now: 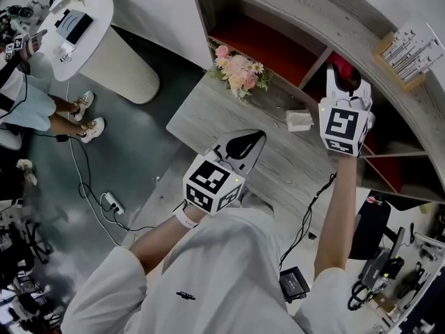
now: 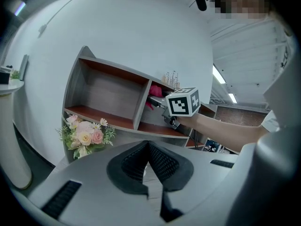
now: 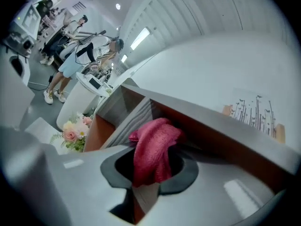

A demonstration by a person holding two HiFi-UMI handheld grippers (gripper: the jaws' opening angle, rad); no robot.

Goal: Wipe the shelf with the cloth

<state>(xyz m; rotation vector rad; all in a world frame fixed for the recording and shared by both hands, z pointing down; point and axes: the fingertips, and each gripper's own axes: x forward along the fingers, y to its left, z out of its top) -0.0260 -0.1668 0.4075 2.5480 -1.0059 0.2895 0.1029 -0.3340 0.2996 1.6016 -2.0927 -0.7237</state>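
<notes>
Wiping step, by the look of it. Gripping a pink cloth [image 3: 155, 145] tight in the jaws of the right gripper [image 3: 149, 169], up inside the right-hand box of the wooden shelf [image 1: 292, 5], close to its middle wall. Hard to say whether touching the red shelf floor or just above it. Next, most likely: press the cloth down flat and slide it along that floor, staying off the wall. Down low over the bench [image 1: 201, 113], the left gripper [image 2: 148, 147], jaws shut, holding nothing. Mostly hidden behind the right gripper in the head view: that shelf box. Cut off at the picture's edge: the shelf's far right end.
</notes>
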